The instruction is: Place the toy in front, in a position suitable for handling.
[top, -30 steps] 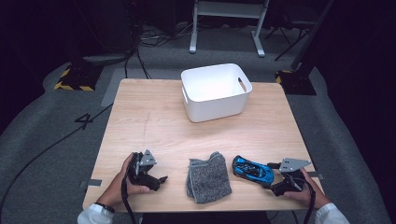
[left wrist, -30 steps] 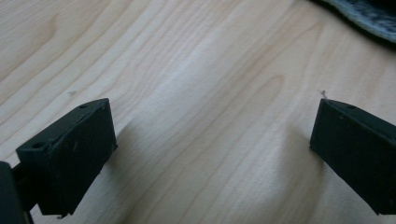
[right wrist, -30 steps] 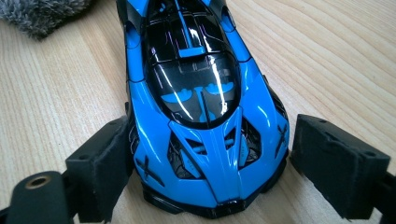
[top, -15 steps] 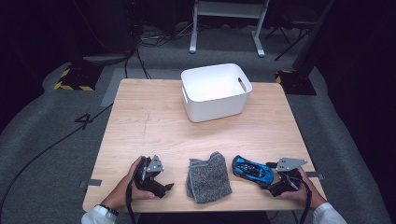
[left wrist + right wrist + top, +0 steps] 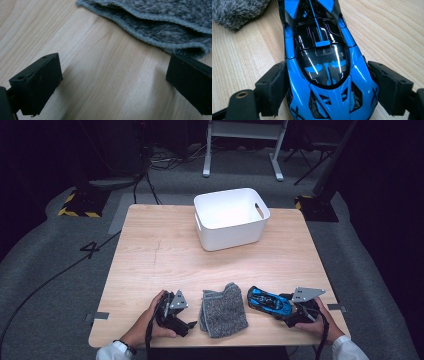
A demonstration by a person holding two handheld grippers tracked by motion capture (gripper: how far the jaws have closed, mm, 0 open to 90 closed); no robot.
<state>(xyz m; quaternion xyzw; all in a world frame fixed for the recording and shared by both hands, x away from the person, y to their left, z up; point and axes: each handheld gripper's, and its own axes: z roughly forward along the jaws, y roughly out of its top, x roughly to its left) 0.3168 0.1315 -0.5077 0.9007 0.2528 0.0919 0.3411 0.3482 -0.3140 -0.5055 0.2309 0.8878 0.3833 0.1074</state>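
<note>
The right gripper (image 5: 329, 92), jaws just closing, clamps the glossy blue-and-black toy car (image 5: 322, 57) at both flanks. The left gripper (image 5: 112, 82) sits wide open w/ nothing between, just beside the folded grey fleecy cloth (image 5: 160, 22).

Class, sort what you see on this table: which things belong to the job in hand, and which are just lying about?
In the job:
- shiny blue toy car, between the right tool's jaws
- grey fuzzy folded cloth, just ahead of the open left tool

Lying about:
- empty white plastic bin, far side of table
</note>
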